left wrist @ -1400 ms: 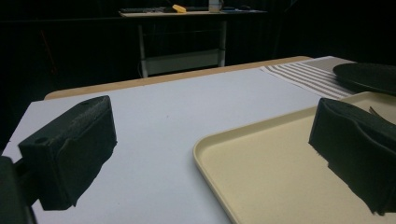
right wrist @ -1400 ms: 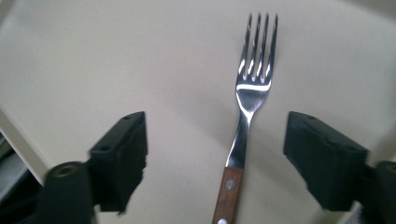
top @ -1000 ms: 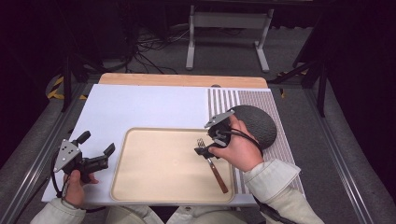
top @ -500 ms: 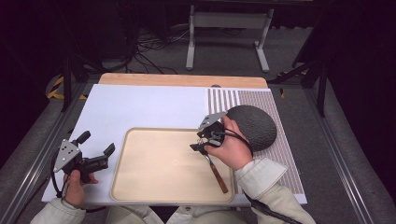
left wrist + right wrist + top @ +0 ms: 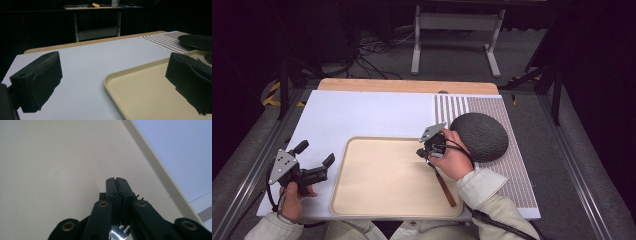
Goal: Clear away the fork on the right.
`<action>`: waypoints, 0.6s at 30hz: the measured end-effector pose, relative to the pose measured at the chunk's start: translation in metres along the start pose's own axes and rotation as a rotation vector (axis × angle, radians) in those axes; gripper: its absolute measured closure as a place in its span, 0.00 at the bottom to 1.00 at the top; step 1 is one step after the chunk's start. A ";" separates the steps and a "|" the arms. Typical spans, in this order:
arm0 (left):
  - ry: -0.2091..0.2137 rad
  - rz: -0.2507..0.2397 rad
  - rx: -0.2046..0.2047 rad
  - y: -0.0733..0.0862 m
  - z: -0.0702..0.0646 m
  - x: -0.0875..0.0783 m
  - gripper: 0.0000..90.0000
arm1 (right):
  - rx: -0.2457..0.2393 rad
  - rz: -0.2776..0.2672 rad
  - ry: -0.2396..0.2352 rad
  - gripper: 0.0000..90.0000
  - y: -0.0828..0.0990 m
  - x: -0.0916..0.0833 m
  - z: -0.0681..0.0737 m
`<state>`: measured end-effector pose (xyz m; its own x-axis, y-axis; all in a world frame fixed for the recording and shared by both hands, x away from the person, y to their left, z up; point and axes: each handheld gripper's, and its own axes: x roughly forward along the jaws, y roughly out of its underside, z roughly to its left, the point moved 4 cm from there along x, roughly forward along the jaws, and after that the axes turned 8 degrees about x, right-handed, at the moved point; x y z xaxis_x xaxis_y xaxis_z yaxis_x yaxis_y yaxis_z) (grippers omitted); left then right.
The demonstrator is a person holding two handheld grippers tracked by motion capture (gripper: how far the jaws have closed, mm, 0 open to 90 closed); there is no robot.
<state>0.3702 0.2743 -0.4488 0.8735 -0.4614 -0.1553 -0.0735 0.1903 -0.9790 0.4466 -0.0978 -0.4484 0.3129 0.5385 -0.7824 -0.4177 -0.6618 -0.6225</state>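
Observation:
A fork with a brown wooden handle (image 5: 445,186) lies in the right part of the beige tray (image 5: 382,175), handle toward the person. My right gripper (image 5: 424,151) is down at the fork's metal end and shut on it. In the right gripper view the jaws are pressed together (image 5: 116,181) just above the tray floor (image 5: 50,170), with the shiny tines (image 5: 120,232) showing beneath them. My left gripper (image 5: 315,152) is held open left of the tray, over the white mat (image 5: 362,110), with nothing between its jaws (image 5: 113,82).
A dark grey dome-shaped object (image 5: 479,136) sits on the striped placemat (image 5: 512,170) just right of the right hand. The tray's raised rim (image 5: 112,77) runs between the left gripper's jaws. The wooden table edge (image 5: 407,86) lies at the back.
My right gripper moved left and down from beside the dome onto the fork's metal end and shut there. The left gripper stayed where it was, open.

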 end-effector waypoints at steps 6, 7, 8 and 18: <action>0.001 0.001 0.001 0.000 0.000 0.000 0.01 | 0.006 0.010 -0.001 1.00 0.004 0.010 0.000; 0.001 0.000 0.000 0.000 0.000 0.000 0.01 | 0.007 0.011 -0.001 1.00 0.004 0.012 -0.001; -0.001 -0.002 0.000 0.000 0.000 0.000 0.01 | 0.011 0.013 0.007 1.00 0.005 0.013 -0.002; 0.001 0.001 0.002 0.000 0.000 0.000 0.01 | 0.025 0.023 0.018 1.00 0.012 0.019 -0.006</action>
<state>0.3701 0.2742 -0.4486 0.8728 -0.4624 -0.1562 -0.0730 0.1927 -0.9785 0.4525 -0.0984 -0.4704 0.3179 0.5134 -0.7971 -0.4460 -0.6609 -0.6036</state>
